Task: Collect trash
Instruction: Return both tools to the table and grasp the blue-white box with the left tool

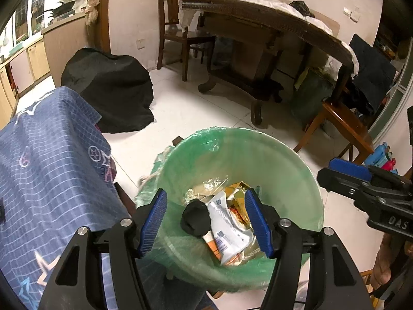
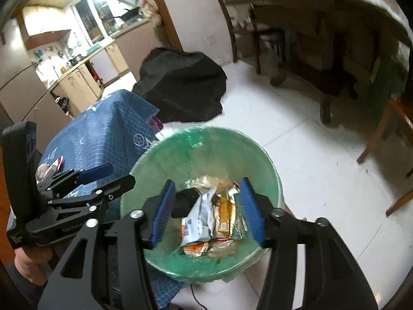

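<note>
A bin lined with a green bag (image 1: 271, 155) (image 2: 258, 155) stands on the white floor. Inside lie a black lump (image 1: 194, 218) (image 2: 187, 199), a white wrapper (image 1: 227, 222) (image 2: 204, 214), gold wrappers (image 1: 236, 193) (image 2: 227, 201) and an orange packet (image 2: 195, 249). My left gripper (image 1: 206, 222) hovers open and empty over the bin. My right gripper (image 2: 206, 211) is also open and empty above the bin. The right gripper shows at the right edge of the left wrist view (image 1: 343, 173). The left gripper shows at the left of the right wrist view (image 2: 103, 175).
A table with a blue grid cloth (image 1: 51, 168) (image 2: 108, 129) stands left of the bin, with small wrappers (image 2: 50, 168) on it. A black covered heap (image 1: 108, 90) (image 2: 180, 85) lies beyond. A dark wooden table (image 1: 258, 25) and chairs (image 1: 343, 126) stand behind.
</note>
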